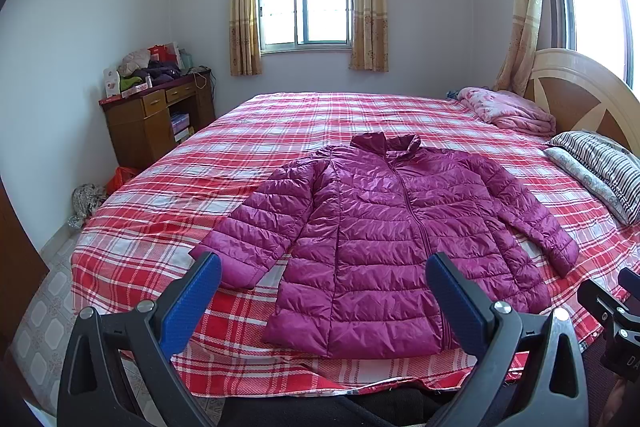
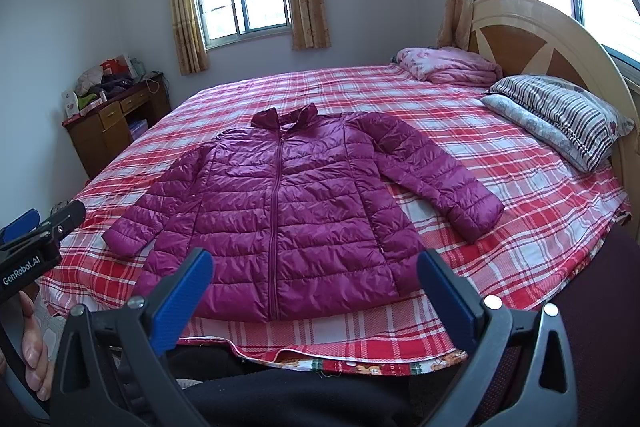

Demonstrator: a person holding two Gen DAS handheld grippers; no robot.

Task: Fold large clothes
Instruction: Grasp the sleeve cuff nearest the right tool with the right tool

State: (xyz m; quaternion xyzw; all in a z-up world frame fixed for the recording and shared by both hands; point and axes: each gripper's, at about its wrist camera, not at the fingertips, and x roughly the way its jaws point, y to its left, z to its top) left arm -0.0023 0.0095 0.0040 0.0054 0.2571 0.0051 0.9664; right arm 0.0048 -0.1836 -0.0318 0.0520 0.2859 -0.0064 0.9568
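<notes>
A magenta quilted puffer jacket lies flat, front up and zipped, on the red plaid bed, collar toward the far window, both sleeves spread out to the sides. It also shows in the right wrist view. My left gripper is open and empty, held above the near bed edge in front of the jacket's hem and left sleeve cuff. My right gripper is open and empty, held in front of the hem. Neither touches the jacket.
Striped pillows and a folded pink blanket lie by the headboard on the right. A wooden desk piled with things stands at the far left. Tiled floor lies left of the bed.
</notes>
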